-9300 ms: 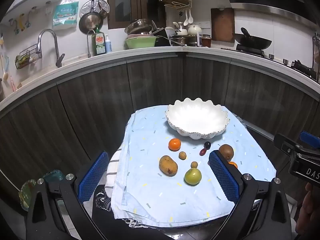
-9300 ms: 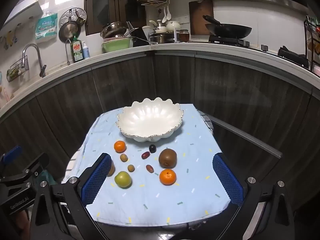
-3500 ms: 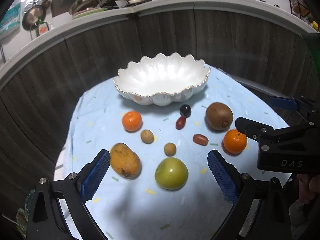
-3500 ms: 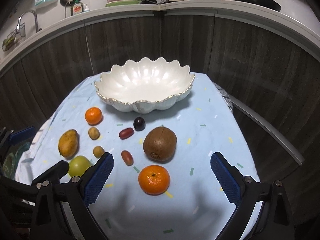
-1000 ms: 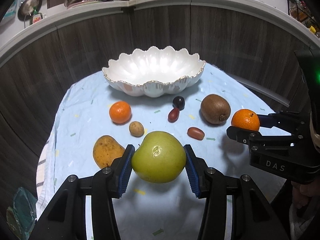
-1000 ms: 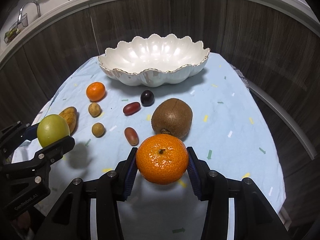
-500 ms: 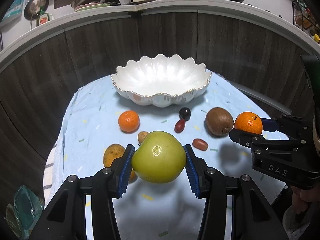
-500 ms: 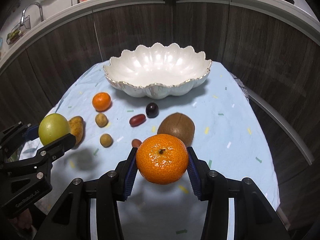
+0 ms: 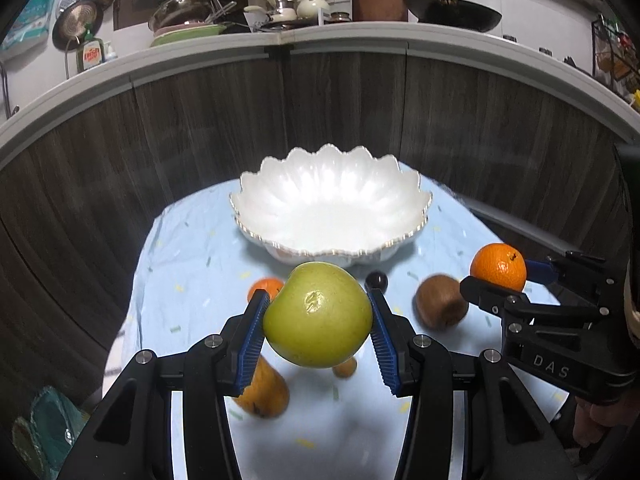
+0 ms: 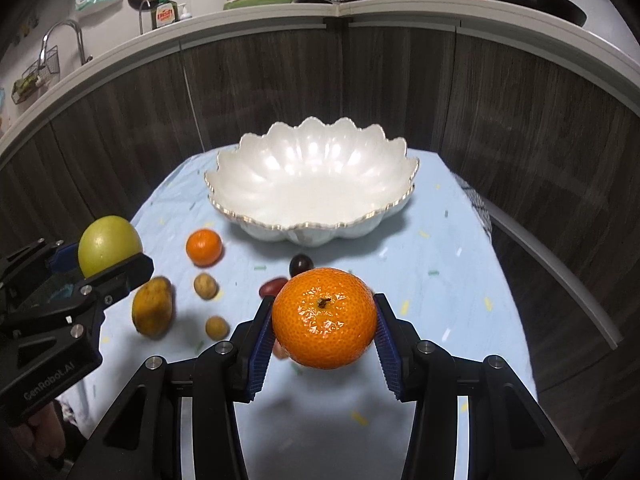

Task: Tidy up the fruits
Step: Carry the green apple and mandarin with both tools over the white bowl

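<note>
Carrying two fruits — your left gripper [image 9: 318, 328] fingers clamp the green apple [image 9: 318, 314], your right gripper [image 10: 324, 332] fingers the orange [image 10: 324, 317] — bowl [image 10: 312, 178] at twelve o'clock empty, rest on the surface.

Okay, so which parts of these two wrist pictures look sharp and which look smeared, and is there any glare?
Left wrist view: the green apple is sharp with a small glare spot, the kiwi and mango on the cloth smeared. Right wrist view: the held orange is crisp with speckled highlights, the small fruits on the cloth blurred. In both, the fisheye lens bends the countertop into an arc.
</note>
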A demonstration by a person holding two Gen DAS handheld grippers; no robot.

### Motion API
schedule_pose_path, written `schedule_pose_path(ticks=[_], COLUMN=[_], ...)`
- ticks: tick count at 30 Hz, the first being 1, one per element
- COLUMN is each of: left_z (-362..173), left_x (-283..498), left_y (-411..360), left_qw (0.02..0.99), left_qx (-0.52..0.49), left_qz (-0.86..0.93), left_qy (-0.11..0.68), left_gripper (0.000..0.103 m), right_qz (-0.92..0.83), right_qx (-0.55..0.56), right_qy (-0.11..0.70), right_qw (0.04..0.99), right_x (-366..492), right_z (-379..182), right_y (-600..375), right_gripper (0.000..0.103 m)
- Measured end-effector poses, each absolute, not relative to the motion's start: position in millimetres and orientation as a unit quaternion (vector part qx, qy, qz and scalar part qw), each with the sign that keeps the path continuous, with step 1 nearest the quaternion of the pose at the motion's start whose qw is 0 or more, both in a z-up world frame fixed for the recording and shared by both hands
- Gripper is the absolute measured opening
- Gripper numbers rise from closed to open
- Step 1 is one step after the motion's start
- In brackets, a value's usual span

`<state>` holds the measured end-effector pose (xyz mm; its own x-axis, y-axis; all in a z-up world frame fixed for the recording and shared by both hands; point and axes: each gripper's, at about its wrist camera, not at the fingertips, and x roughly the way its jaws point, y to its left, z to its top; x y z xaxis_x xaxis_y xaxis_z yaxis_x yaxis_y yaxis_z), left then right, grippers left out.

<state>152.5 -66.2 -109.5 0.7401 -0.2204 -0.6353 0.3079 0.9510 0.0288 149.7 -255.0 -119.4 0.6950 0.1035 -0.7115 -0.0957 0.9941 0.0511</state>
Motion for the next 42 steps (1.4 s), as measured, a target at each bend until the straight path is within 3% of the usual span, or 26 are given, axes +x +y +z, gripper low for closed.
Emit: schedule_pose_path(ticks=[42], left_z=[-89], left_x=[304], left_y=[-82], left_qw=[0.931], left_qx=[0.05], left_qz=[-0.134], left_qy=[0.336], left_gripper=[0.048], right_qz=[0.011], right_qx=[0.02], right_qy=[0.345], right_qw=[0.938], right_x=[290], right_z=[-87], right_y=[-288], right_gripper=[0.047])
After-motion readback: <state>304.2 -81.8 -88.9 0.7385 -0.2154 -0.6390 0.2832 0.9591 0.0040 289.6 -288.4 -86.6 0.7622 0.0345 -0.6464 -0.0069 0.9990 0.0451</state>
